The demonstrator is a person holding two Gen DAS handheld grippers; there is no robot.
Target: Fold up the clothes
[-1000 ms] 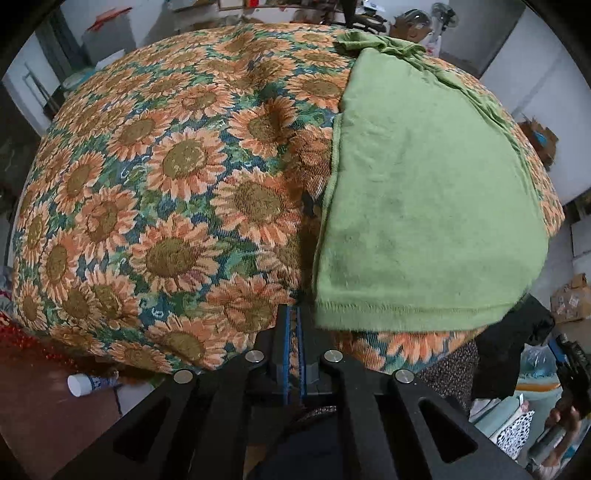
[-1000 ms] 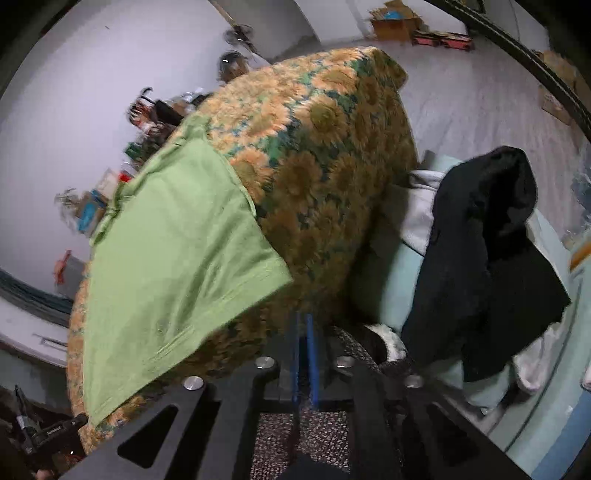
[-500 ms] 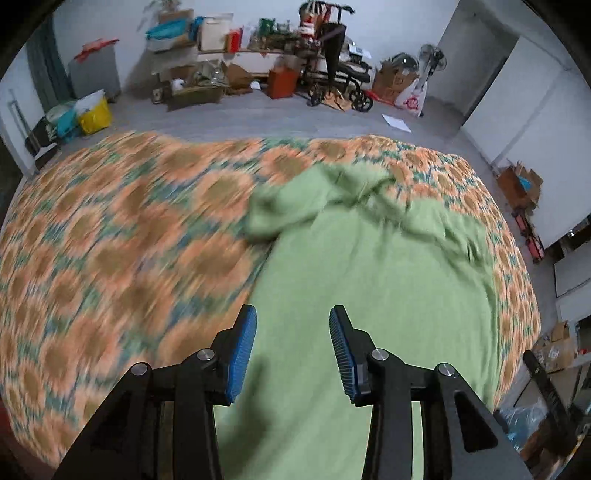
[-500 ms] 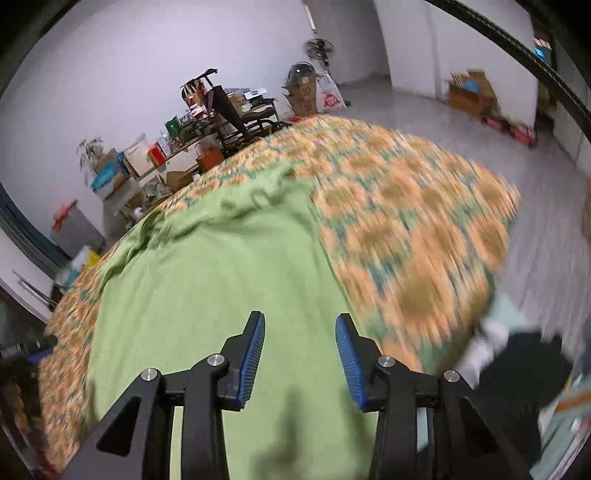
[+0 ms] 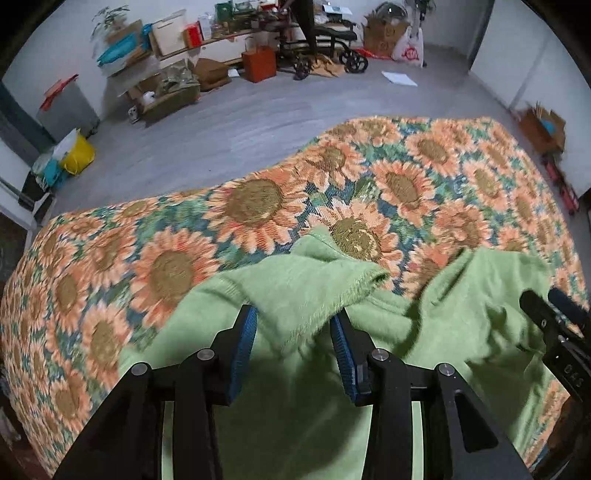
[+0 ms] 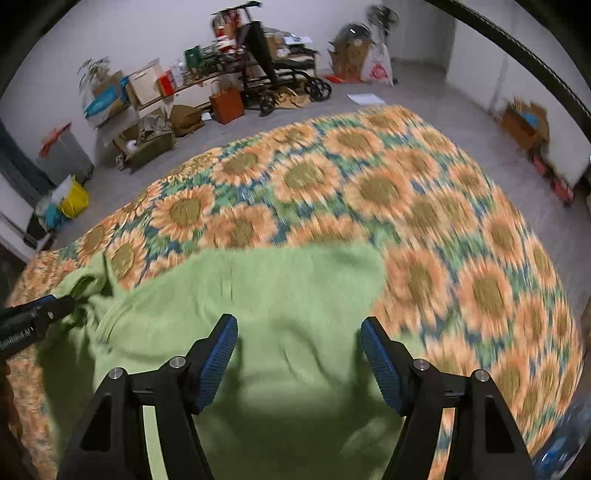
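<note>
Looking down at a green shirt point(image 5: 295, 369) on a sunflower-print bedspread point(image 5: 258, 206).
surface: bed, bedspread covers all of it that shows, orange flowers on a teal ground.
shirt: lies on the near part of the bedspread, rumpled; a hemmed sleeve edge is raised in a fold in the left view; flatter in the right view point(image 6: 288, 295).
left gripper point(image 5: 293, 328): jaws part open, the raised sleeve fold sits between the blue pads; cannot tell whether the pads touch it, no clear pinch seen.
right gripper point(image 6: 299, 339): jaws wide, just been opening further; shirt below them, nothing pinched between the pads.
cross-views: right gripper's tip shows at the right edge of the left view point(image 5: 554, 325); left gripper's tip at the left edge of the right view point(image 6: 33, 317), at the bunched cloth.
floor point(image 5: 229, 125): grey, bare beyond the bed.
far wall: white, with a cluttered shelf point(image 5: 207, 33), cardboard boxes point(image 5: 384, 29), an orange bag point(image 5: 258, 64), a wheeled black frame point(image 5: 321, 51).
left side: grey bin with red lid point(image 5: 64, 105), yellow bag point(image 5: 77, 157).
blur: bedspread smeared in the right view.
</note>
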